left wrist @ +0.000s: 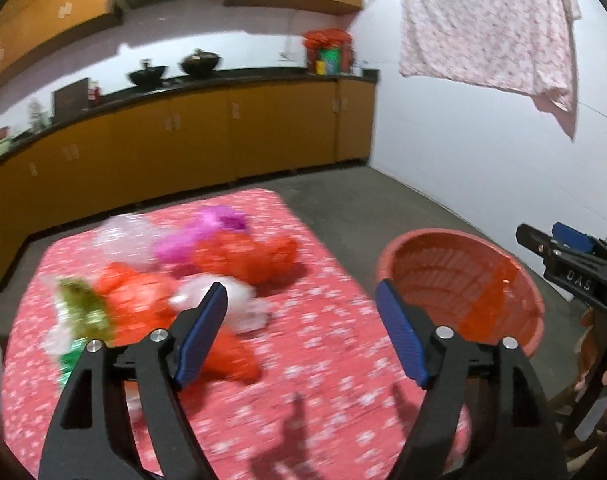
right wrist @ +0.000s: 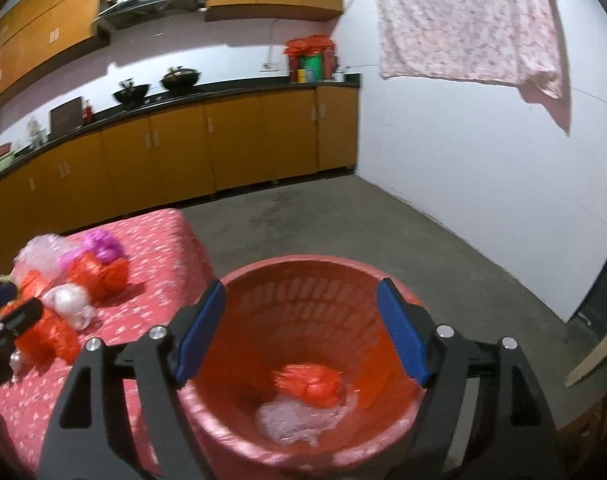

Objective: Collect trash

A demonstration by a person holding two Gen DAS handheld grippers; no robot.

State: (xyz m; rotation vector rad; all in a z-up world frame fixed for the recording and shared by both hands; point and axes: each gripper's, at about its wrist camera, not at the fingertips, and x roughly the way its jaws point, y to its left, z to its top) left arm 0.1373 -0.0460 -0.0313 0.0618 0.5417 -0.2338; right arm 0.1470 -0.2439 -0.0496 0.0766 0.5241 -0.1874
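Note:
Several crumpled plastic bags lie on a table with a red flowered cloth: orange bags, a magenta one, a white one and a green and gold wrapper. My left gripper hangs open above the cloth just right of the pile, with nothing between its blue pads. A red plastic basket stands on the floor right of the table. My right gripper is open over the basket's mouth and holds nothing. Inside the basket lie an orange bag and clear plastic.
Orange cabinets under a dark counter with two woks run along the far wall. A pink flowered cloth hangs on a line by the white wall. Bare concrete floor lies beyond the basket. A wooden chair shows at the right edge.

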